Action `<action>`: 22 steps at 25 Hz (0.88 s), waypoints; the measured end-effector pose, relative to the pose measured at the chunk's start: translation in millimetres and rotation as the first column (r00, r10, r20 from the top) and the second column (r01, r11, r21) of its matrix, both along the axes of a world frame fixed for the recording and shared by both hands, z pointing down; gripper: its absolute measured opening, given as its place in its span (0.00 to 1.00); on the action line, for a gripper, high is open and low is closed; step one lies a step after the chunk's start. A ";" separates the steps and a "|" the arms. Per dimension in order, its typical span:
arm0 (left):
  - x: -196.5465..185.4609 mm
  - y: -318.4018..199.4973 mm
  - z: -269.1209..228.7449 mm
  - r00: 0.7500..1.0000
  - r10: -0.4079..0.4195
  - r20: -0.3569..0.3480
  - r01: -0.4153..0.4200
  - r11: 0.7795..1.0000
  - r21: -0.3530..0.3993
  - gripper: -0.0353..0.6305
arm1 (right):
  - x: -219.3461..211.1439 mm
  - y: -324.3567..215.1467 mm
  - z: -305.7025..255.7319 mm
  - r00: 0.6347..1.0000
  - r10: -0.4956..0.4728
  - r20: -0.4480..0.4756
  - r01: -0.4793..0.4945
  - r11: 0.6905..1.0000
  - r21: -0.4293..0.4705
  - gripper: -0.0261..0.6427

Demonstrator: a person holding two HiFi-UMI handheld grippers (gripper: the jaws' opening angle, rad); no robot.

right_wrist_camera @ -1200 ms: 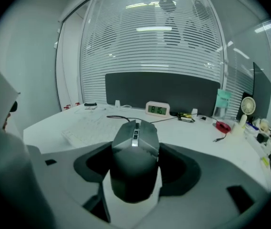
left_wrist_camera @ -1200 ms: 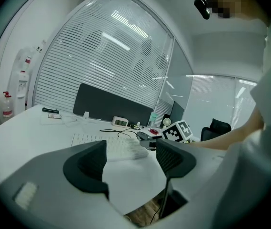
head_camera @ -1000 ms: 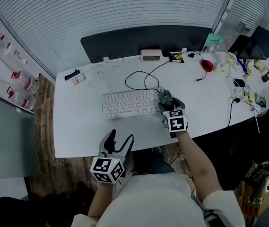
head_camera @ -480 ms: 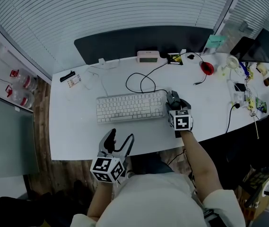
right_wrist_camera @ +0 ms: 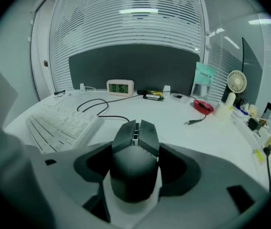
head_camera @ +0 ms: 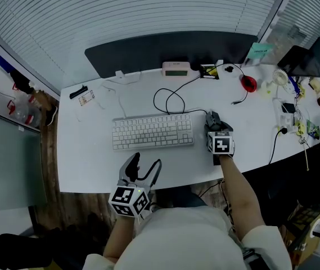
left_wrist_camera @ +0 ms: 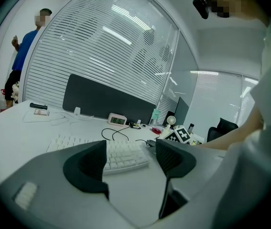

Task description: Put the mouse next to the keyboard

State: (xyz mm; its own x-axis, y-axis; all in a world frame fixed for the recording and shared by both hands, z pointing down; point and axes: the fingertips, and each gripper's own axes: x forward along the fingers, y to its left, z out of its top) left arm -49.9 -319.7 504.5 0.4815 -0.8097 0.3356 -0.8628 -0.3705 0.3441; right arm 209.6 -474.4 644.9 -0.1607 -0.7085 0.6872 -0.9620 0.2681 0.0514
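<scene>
White desk [head_camera: 92,156]: clock [right_wrist_camera: 120,87] (digits blurred), mouse [right_wrist_camera: 134,163], keyboard [head_camera: 152,131]

One white rectangular keyboard [head_camera: 153,131]; one dark grey mouse [right_wrist_camera: 134,159]; one white digital clock [head_camera: 175,68]; one small white fan [right_wrist_camera: 236,81]; one red round dish [head_camera: 248,83].

Desk [head_camera: 92,162]: white, curved.
Centre: white keyboard [head_camera: 153,131], looped black cable [head_camera: 168,97] behind.
Back edge: small clock [head_camera: 175,68].
Right end: red object [head_camera: 248,84], small fan [head_camera: 281,76].
</scene>
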 end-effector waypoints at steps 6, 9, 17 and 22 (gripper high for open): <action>8.0 -6.9 2.6 1.000 0.021 0.002 -0.021 1.000 -0.007 0.53 | 18.8 -1.7 14.1 0.999 0.046 0.008 -0.045 0.998 -0.046 0.48; 8.7 -9.3 1.4 1.000 0.022 0.003 -0.022 1.000 -0.008 0.53 | 23.6 -0.3 16.6 0.997 0.066 0.025 -0.065 0.996 -0.056 0.48; 5.3 -7.4 2.6 1.000 0.022 0.005 -0.022 1.000 -0.004 0.53 | 25.7 -2.3 17.9 0.995 0.088 0.049 -0.085 0.995 -0.057 0.49; 0.6 -2.3 -1.0 1.000 0.021 0.009 -0.021 1.000 -0.001 0.53 | 21.5 -0.7 1.3 0.994 0.093 0.057 -0.093 0.996 0.004 0.55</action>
